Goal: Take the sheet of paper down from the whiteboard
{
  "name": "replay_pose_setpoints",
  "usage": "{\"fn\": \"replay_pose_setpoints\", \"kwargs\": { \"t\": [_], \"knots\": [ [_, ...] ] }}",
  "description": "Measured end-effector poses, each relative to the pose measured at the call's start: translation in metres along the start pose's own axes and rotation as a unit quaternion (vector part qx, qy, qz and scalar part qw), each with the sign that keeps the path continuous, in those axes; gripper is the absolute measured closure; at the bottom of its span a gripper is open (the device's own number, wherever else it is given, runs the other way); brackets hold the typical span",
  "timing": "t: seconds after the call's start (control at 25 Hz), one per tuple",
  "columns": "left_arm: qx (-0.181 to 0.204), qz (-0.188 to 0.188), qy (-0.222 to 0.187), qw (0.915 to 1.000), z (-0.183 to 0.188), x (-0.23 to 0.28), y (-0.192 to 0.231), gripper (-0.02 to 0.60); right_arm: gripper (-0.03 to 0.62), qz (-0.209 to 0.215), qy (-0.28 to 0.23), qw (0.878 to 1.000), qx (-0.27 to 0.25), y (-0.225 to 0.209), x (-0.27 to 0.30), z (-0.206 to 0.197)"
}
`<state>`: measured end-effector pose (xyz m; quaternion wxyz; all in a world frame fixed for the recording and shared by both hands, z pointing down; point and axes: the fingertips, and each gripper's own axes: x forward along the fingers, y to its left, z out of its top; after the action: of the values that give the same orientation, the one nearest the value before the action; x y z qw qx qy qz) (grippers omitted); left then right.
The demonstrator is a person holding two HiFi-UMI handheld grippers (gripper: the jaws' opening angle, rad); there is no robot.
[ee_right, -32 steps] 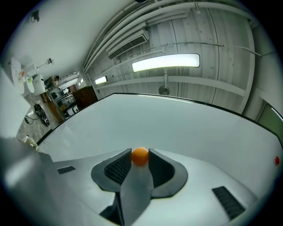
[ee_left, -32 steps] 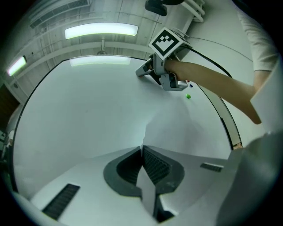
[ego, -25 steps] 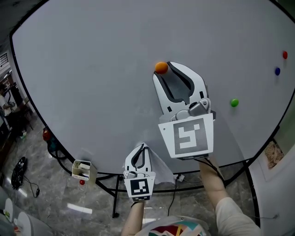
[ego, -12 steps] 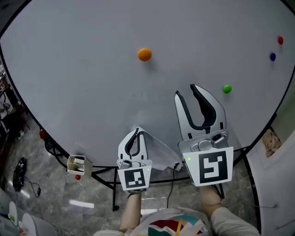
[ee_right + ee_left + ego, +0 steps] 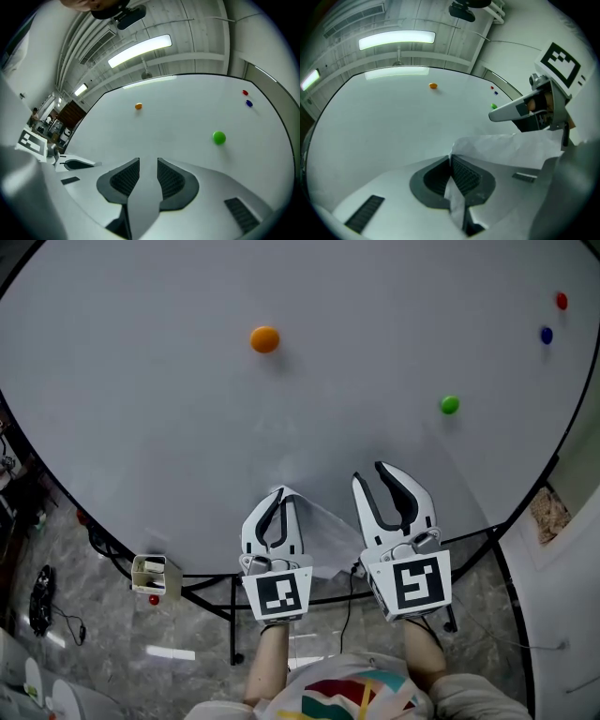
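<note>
A small box [image 5: 150,576] hangs at the lower left edge of the whiteboard [image 5: 141,399], above the grey floor [image 5: 84,634]. Up on the board, an orange magnet [image 5: 264,338] sits on bare surface, well above both claws.

The left claw [image 5: 279,495] is low in front of the board's bottom edge, pointing up along it. Its jaws are pressed together on the sheet of paper [image 5: 326,538]. In the left gripper view a crumpled strip of the sheet runs between the ribbed pads [image 5: 464,174], and the rest of it spreads out to the right of the claw's tips, creased and loose. In the head view the sheet hangs from the claw's tips down to the right, filling the gap between the two claws and reaching the lower rim of the board.

The right claw [image 5: 368,474] is just beside the sheet's right edge, level with the left one. Its jaws stand apart with only the bare board showing between them in the right gripper view.

Further right on the board is a green magnet [image 5: 450,405], and near the top right edge a blue magnet [image 5: 546,335] with a red magnet [image 5: 561,301] just above it.
</note>
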<state>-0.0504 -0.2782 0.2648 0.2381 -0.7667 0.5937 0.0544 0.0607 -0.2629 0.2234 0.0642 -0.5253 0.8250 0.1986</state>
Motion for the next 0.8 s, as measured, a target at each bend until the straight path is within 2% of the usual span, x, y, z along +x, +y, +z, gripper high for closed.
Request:
{"fn": "replay_pose_setpoints", "kwargs": {
  "t": [0.36,0.52,0.8],
  "knots": [
    [0.015,-0.006,0.001,0.9999,0.001,0.003,-0.002,0.538,0.473,0.0,0.018,1.0,0.0,0.0,0.005,-0.009],
    [0.015,-0.006,0.002,0.9999,0.0,0.003,-0.001,0.538,0.473,0.012,0.014,1.0,0.008,0.002,0.005,-0.015],
    [0.014,-0.002,0.002,0.9999,-0.002,0.004,-0.002,0.538,0.473,0.009,0.022,1.0,0.009,-0.001,0.003,-0.019]
  ]
}}
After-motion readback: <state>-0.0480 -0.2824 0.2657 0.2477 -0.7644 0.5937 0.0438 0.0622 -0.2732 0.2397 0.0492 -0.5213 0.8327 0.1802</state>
